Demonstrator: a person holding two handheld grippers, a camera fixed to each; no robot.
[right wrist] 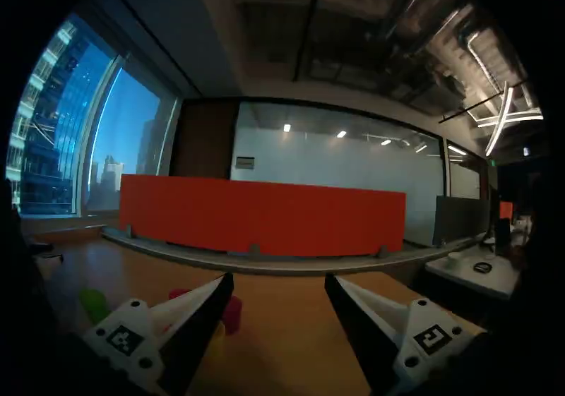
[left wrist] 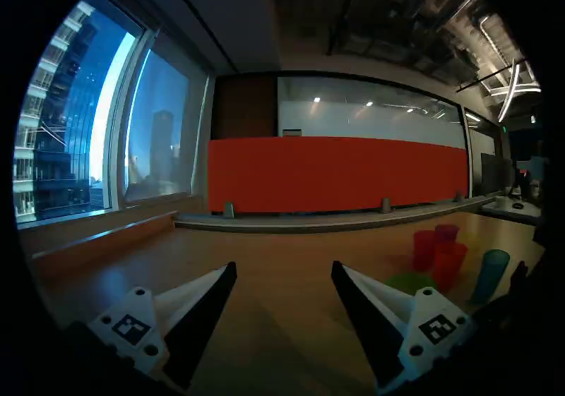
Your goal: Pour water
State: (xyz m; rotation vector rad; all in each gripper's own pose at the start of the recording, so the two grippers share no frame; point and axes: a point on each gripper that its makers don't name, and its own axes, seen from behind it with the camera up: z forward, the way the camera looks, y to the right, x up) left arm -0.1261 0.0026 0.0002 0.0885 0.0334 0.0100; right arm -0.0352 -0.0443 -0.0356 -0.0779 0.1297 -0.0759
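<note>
Windows (left wrist: 78,128) fill the left of the left gripper view, with towers outside. A long orange partition (left wrist: 339,174) crosses the middle of the frame. Below it the wooden bench (left wrist: 282,325) spreads across the bottom of both views.

The left hand-held gripper (left wrist: 283,265) rises from the lower edge with its two fingers spread wide and only bare bench between them. The right hand-held gripper (right wrist: 277,277) stands the same way, spread and pinching nothing.

The task's things are the cups. In the left gripper view they stand in the lower right, beyond the right-hand finger. There are three reddish cups (left wrist: 450,262) bunched together and one teal cup (left wrist: 491,274) just to their right. One low green shape (left wrist: 409,281) sits at their left, and I cannot tell whether it is a cup or a lid.

In the right gripper view one green cup (right wrist: 94,304) sits at the lower left, and one magenta cup (right wrist: 232,314) shows just past the left-hand fingertip. More colour shows at that finger's edge, too hidden to count.

Every cup that shows clearly stands upright, long axis vertical. So the group lies right of the left gripper's line and left of the right gripper's line — between the two.

The cups sit low and partly behind the right gripper's own finger, so I judge that one the nearer. Which cup holds water cannot be made out — nor can I see a jug.
</note>
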